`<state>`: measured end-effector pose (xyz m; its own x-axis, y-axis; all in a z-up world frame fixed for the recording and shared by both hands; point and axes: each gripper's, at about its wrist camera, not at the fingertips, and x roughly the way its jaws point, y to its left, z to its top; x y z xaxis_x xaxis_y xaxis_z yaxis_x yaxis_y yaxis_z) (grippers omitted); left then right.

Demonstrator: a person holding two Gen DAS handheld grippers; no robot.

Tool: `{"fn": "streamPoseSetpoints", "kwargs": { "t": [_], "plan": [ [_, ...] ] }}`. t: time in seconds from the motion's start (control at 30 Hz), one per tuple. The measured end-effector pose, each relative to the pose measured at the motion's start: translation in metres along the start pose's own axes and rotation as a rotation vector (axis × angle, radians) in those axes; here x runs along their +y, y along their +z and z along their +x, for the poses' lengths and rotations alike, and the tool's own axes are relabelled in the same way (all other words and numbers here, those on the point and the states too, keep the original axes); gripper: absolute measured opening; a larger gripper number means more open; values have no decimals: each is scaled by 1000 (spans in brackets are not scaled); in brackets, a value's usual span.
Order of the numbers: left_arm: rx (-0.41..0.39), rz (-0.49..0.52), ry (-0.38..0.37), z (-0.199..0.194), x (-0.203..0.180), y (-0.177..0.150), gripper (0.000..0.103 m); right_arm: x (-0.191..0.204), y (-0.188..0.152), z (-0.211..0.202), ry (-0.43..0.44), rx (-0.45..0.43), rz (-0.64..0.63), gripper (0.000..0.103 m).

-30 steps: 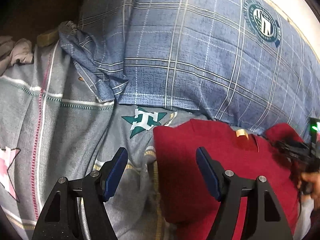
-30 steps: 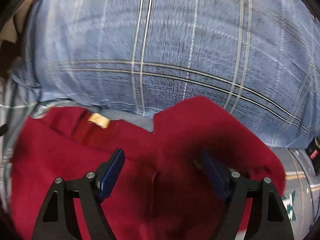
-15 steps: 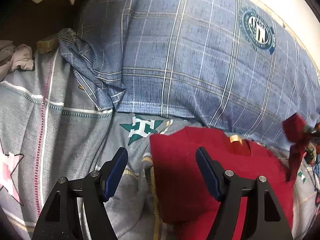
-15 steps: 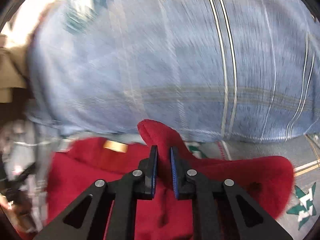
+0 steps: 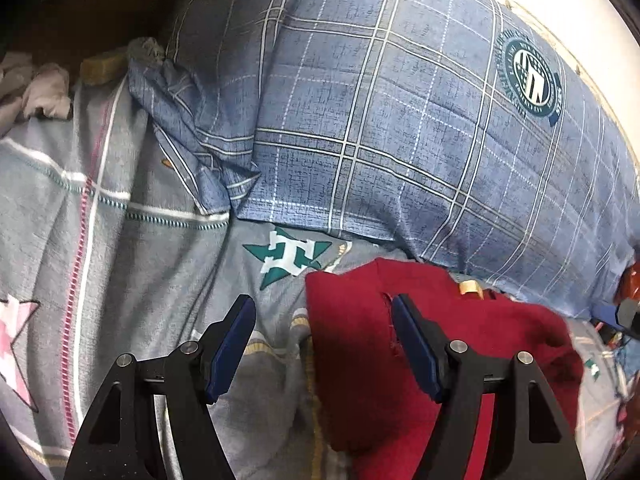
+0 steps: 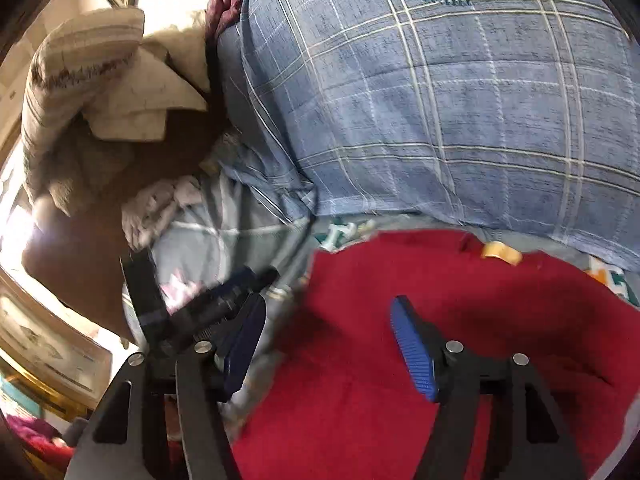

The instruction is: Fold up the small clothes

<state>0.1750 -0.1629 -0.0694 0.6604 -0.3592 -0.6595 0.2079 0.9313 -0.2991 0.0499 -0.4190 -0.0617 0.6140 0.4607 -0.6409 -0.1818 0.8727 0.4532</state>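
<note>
Left wrist view first: the left gripper (image 5: 322, 340) is seen with its jaws held wide apart, nothing pinched between them. The red garment (image 5: 360, 340) is spread on the grey bedsheet (image 5: 160, 280), its left edge lying in the gap between the jaws, closer to the right jaw, with the bulk of the cloth passing behind and beyond that jaw. A small tan label (image 5: 471, 287) is spotted at the garment's far edge, ahead of the right jaw. A green star print (image 5: 288, 258) is seen on the sheet just ahead of the gap. Beyond everything, a blue plaid pillow (image 5: 400, 120) with a round crest is laid across the bed. The tip of the right gripper (image 5: 624, 312) is glimpsed at the far right edge.

Over to the right wrist view: the right gripper (image 6: 326, 340) is caught with its jaws opening, the blue pads clear of the cloth and nothing clamped. The red garment (image 6: 460, 300) is spread beneath and ahead, filling the gap and running past the right jaw. The tan label (image 6: 500, 252) is seen ahead of the right jaw. The left gripper (image 6: 224, 292) is visible, blurred, just beyond the left jaw. The plaid pillow (image 6: 460, 100) is banked up ahead, and rumpled pale cloth (image 6: 160, 204) lies far off to the left.
</note>
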Motion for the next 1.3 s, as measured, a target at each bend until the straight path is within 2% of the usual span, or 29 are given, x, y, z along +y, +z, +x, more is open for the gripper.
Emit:
{"fn": "streamPoseSetpoints", "kwargs": {
  "t": [0.1, 0.17, 0.23, 0.33, 0.4, 0.43, 0.47, 0.5, 0.57, 0.63, 0.73, 0.8, 0.83, 0.87, 0.9, 0.93, 0.97, 1.03, 1.07, 1.1, 1.13, 1.2, 1.23, 1.3],
  "plan": [
    [-8, -22, -20, -1, -1, 1, 70, -28, -20, -46, -162, -99, 32, 68],
    [-8, -17, -23, 1, -3, -1, 70, -50, -39, -67, -246, -116, 60, 68],
    [5, 2, -17, 5, -8, -4, 70, -70, -59, -77, -353, -74, 58, 68],
    [24, 40, -7, 11, -16, -8, 70, -88, -78, -60, -491, 2, 19, 68],
    [32, 64, 0, 15, -21, -9, 70, -96, -80, -50, -536, 20, -21, 65],
    [35, 75, 4, 17, -23, -10, 70, -98, -82, -38, -580, 46, -70, 55],
    [37, 86, 7, 18, -25, -11, 70, -101, -83, -36, -612, 72, -98, 26],
    [38, 96, 9, 18, -27, -11, 70, -102, -84, -36, -612, 83, -109, 17],
    [35, 107, 6, 18, -29, -11, 70, -100, -88, -49, -557, 64, -101, 10],
    [29, 111, -4, 17, -32, -11, 70, -97, -95, -61, -549, 67, -111, 8],
    [25, 132, -11, 17, -38, -13, 70, -103, -116, -61, -569, 146, -116, 8],
    [30, 151, -5, 17, -38, -17, 70, -103, -123, -64, -592, 144, -130, 9],
    [32, 156, -7, 16, -38, -18, 70, -104, -121, -67, -585, 143, -111, 10],
    [31, 157, -12, 15, -39, -18, 70, -104, -117, -72, -575, 132, -76, 16],
    [27, 152, -20, 14, -39, -18, 70, -103, -112, -82, -551, 97, -32, 17],
    [25, 150, -27, 13, -39, -17, 70, -103, -109, -88, -521, 59, -2, 22],
    [22, 147, -32, 13, -40, -16, 70, -101, -105, -95, -495, 14, 23, 33],
    [24, 148, -39, 16, -39, -16, 70, -96, -96, -97, -493, -48, 39, 41],
    [32, 153, -37, 18, -40, -17, 70, -92, -91, -91, -502, -57, 26, 41],
    [39, 161, -32, 20, -41, -18, 70, -90, -87, -81, -515, -51, 7, 40],
    [44, 169, -28, 21, -42, -19, 70, -89, -84, -65, -557, -20, -19, 36],
    [50, 188, -21, 23, -45, -19, 70, -94, -89, -41, -604, 55, -39, 35],
    [50, 191, -20, 23, -45, -18, 70, -98, -96, -32, -606, 97, -34, 30],
    [43, 181, -28, 22, -46, -17, 70, -98, -111, -26, -587, 130, -50, 29]
  ]
}}
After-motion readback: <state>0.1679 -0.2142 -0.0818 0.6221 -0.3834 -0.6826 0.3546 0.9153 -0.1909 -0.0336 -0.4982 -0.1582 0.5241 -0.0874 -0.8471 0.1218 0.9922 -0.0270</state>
